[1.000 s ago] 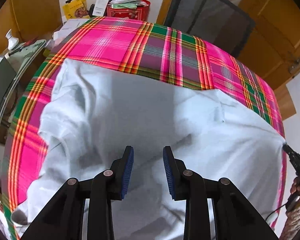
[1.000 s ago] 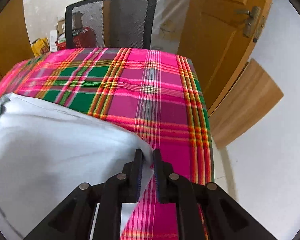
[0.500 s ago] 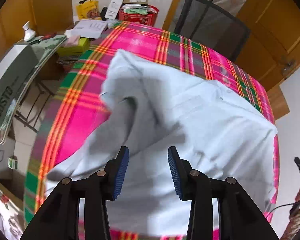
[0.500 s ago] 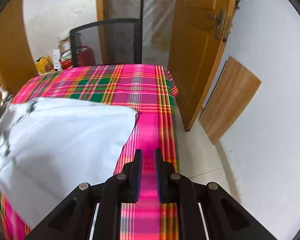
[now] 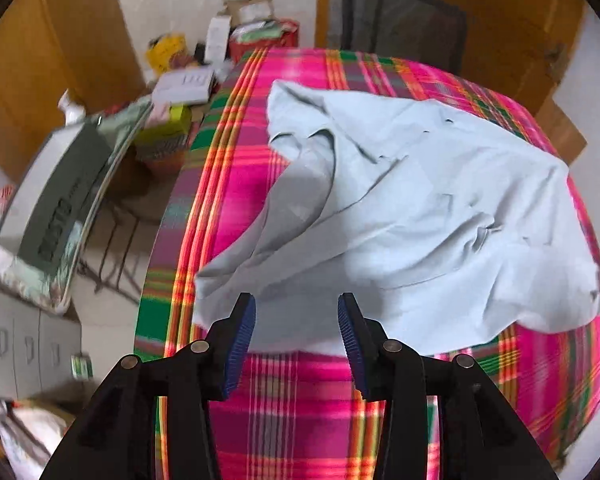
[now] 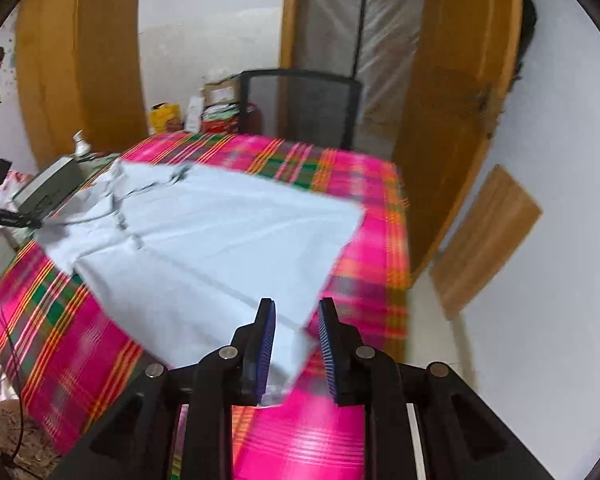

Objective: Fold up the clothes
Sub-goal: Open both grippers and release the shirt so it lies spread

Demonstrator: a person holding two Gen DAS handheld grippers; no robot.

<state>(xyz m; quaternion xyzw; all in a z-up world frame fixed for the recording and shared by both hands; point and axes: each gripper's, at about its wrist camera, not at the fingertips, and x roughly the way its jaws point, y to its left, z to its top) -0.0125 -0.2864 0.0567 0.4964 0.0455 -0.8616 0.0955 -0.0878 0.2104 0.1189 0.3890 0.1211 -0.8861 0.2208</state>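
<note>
A pale blue garment (image 5: 420,208) lies spread and wrinkled on the table's pink plaid cloth (image 5: 300,400). In the left wrist view its left side is bunched into folds. My left gripper (image 5: 296,312) is open, raised over the garment's near edge, with nothing between its fingers. In the right wrist view the garment (image 6: 220,240) lies flatter, one corner pointing at the plaid cloth (image 6: 376,248) on the right. My right gripper (image 6: 296,312) is open above the near hem, and the fabric below it is not pinched.
A black mesh chair (image 6: 300,108) stands behind the table, beside a wooden door (image 6: 452,128). A grey box (image 5: 56,204) and piled clutter (image 5: 184,92) crowd the table's left side. A wooden board (image 6: 488,236) leans on the wall at the right.
My right gripper let go of the garment's corner, drew back and opened. My left gripper also pulled back and widened. The garment now lies loose on the cloth.
</note>
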